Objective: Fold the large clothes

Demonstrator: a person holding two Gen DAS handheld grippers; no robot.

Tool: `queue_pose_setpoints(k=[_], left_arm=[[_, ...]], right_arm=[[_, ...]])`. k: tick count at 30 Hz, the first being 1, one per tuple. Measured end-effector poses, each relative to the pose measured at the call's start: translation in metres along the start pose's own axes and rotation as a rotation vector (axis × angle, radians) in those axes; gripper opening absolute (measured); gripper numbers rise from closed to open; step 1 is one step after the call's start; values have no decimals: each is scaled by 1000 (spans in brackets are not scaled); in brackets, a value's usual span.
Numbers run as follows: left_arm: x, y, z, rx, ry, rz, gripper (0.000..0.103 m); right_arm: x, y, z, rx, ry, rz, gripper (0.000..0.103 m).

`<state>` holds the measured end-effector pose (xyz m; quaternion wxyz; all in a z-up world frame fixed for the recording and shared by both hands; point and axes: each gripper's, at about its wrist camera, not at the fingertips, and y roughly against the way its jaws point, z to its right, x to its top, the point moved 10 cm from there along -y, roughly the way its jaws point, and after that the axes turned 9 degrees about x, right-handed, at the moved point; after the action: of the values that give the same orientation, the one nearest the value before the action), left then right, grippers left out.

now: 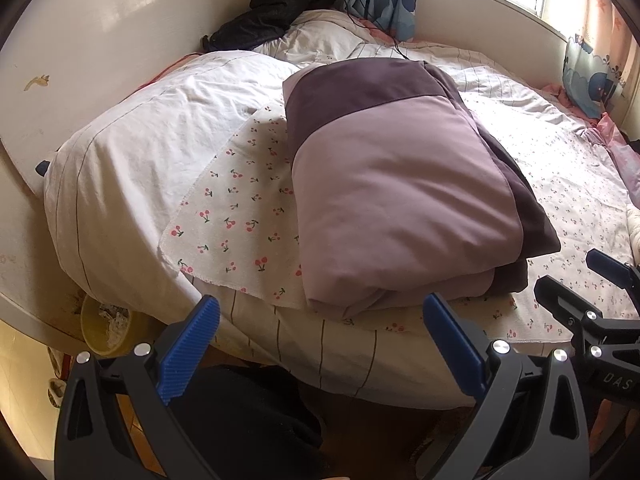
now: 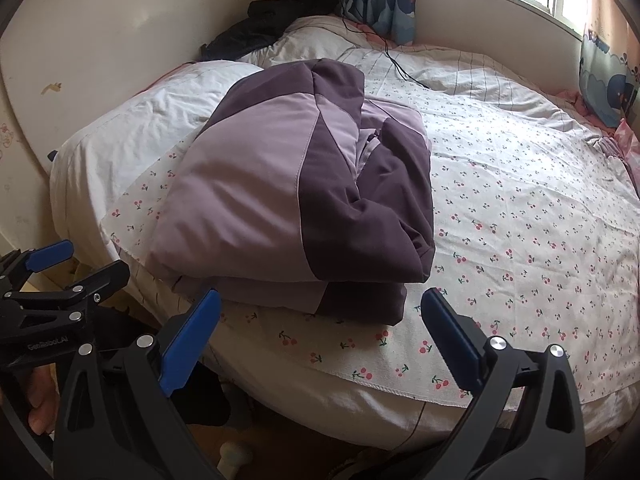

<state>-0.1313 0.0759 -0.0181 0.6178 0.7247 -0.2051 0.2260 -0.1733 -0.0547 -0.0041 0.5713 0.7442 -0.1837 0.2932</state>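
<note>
In the left wrist view, the left hand-held gripper (image 1: 320,344) hung just off the near edge of the bed (image 1: 320,360), its blue ribbed pads spread wide with nothing between them. Ahead of it lay the garment (image 1: 400,200), a puffy two-tone purple piece, pale lilac across the top with darker plum panels, already doubled into a thick, rounded bundle. It rested on a cherry-print sheet (image 1: 228,216) spread over a white striped quilt (image 1: 140,152). The right hand-held gripper (image 1: 568,280) showed at the right edge, its fingers also apart and empty.

In the right wrist view, the right hand-held gripper (image 2: 320,340) likewise stood open and empty, just short of the bundle's near edge. From here the garment (image 2: 280,184) showed several stacked layers at the front and a loose, rumpled plum fold on its right side. The left hand-held gripper (image 2: 72,264) sat at the left, well clear of the cloth. A dark heap of clothing (image 2: 276,20) lay by the wall at the far end.

The fabric looked smooth and slightly slick, padded and soft, so I judged it light but bulky and springy, inclined to puff open. The stacked near edge or the loose right fold seemed the surest places to pinch, taking all layers together.
</note>
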Motion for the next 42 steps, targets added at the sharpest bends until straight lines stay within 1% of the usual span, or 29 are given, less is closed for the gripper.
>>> queue_pose_setpoints(k=[18, 21, 25, 29, 34, 39, 42], left_arm=[[-5, -9, 5, -26, 12, -43, 97], [-6, -10, 7, -37, 15, -52, 97], [-7, -11, 9, -26, 0, -56, 97], [-8, -13, 12, -41, 3, -68, 97], [-9, -15, 14, -42, 2, -75, 97], [-11, -17, 17, -71, 5, -97, 97], [-11, -16, 19, -96, 14, -92, 97]], right_arm=[[-8, -14, 6, -3, -2, -54, 97], [-8, -14, 7, 1, -5, -56, 97], [-9, -16, 9, 1, -7, -62, 97], [-10, -18, 9, 4, -7, -65, 97], [-10, -20, 11, 5, -10, -69, 97], [-11, -22, 11, 7, -11, -72, 97], [-12, -22, 12, 10, -15, -73, 97]])
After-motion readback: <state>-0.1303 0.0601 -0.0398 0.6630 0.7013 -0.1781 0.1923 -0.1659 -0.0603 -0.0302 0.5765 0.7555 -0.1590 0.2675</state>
